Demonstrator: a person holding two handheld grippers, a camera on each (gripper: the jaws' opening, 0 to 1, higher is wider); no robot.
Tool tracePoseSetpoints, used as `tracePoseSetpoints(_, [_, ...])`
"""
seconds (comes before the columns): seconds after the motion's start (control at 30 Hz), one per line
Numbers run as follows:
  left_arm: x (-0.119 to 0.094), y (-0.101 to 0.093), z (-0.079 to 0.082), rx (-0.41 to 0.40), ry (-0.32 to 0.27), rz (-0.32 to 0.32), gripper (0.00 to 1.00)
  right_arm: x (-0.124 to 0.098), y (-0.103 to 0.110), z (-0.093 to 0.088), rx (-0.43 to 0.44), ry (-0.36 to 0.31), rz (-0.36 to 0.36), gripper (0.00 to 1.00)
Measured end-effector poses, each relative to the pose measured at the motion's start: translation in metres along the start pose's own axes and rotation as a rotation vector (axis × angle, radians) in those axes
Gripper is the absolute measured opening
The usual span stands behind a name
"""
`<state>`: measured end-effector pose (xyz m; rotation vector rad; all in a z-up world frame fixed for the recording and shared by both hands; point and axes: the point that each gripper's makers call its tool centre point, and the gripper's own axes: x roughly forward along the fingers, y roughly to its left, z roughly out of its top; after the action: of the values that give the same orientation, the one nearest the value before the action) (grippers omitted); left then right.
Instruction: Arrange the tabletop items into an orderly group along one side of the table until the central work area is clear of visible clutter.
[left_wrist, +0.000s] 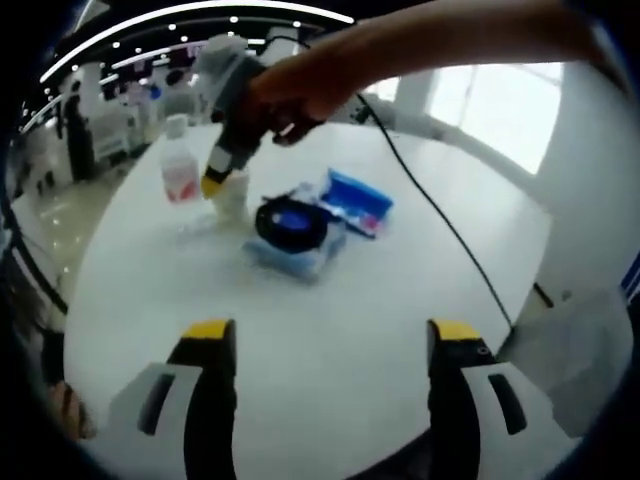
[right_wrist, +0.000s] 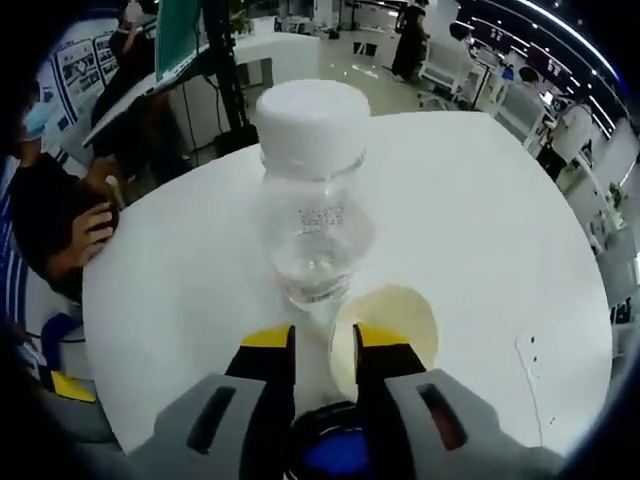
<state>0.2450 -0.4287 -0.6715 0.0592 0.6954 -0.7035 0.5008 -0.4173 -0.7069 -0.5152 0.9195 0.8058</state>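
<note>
On the round white table (left_wrist: 340, 300) a clear bottle (left_wrist: 180, 165) with a white cap stands beside a paper cup (left_wrist: 232, 192). A hand holds my right gripper (left_wrist: 214, 184) down onto that cup. In the right gripper view my right gripper (right_wrist: 326, 338) is shut on the cup's wall (right_wrist: 390, 315), one jaw inside and one outside, with the bottle (right_wrist: 312, 200) just beyond. A black round item (left_wrist: 290, 222) lies on a blue-and-white pack (left_wrist: 300, 258), next to a blue packet (left_wrist: 357, 200). My left gripper (left_wrist: 332, 335) hangs open over bare table, well short of them.
A black cable (left_wrist: 440, 215) runs from the right gripper across the table to its right edge. A person sits at the table's rim with a hand (right_wrist: 85, 235) on it. A pale object (left_wrist: 570, 350) stands off the table at the right.
</note>
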Motion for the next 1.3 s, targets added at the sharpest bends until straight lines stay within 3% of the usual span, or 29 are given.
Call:
tracePoseSetpoints(0.23, [0.001, 0.0, 0.0, 0.009, 0.001, -0.004, 0.75, -0.011, -0.002, 0.002, -0.008, -0.013, -0.013, 0.28])
tracePoseSetpoints(0.4, [0.0, -0.001, 0.001, 0.012, -0.001, -0.005, 0.75, -0.034, -0.005, 0.012, -0.001, -0.062, -0.02, 0.35])
tracePoseSetpoints(0.57, [0.001, -0.002, 0.003, 0.009, -0.007, -0.016, 0.75, -0.059, -0.004, 0.02, 0.022, -0.137, -0.009, 0.49])
tracePoseSetpoints(0.7, [0.002, -0.004, 0.003, 0.018, -0.005, -0.022, 0.76, -0.086, 0.005, 0.007, 0.013, -0.134, -0.03, 0.51])
tracePoseSetpoints(0.83, [0.001, -0.008, 0.002, 0.032, 0.003, -0.033, 0.77, -0.095, -0.008, -0.007, 0.051, -0.136, -0.058, 0.59])
tracePoseSetpoints(0.97, [0.003, -0.009, 0.001, 0.038, 0.013, -0.035, 0.79, -0.106, -0.01, -0.022, 0.098, -0.143, -0.069, 0.61])
tracePoseSetpoints(1.17, [0.002, -0.01, 0.001, 0.045, 0.015, -0.04, 0.79, -0.134, 0.005, -0.057, 0.145, -0.151, -0.086, 0.61])
tracePoseSetpoints(1.23, [0.001, -0.01, 0.002, 0.047, 0.012, -0.041, 0.79, -0.135, -0.003, -0.063, 0.16, -0.153, -0.089, 0.61])
tracePoseSetpoints(1.3, [0.001, -0.011, 0.001, 0.057, 0.017, -0.042, 0.79, -0.146, 0.005, -0.081, 0.187, -0.156, -0.1, 0.61])
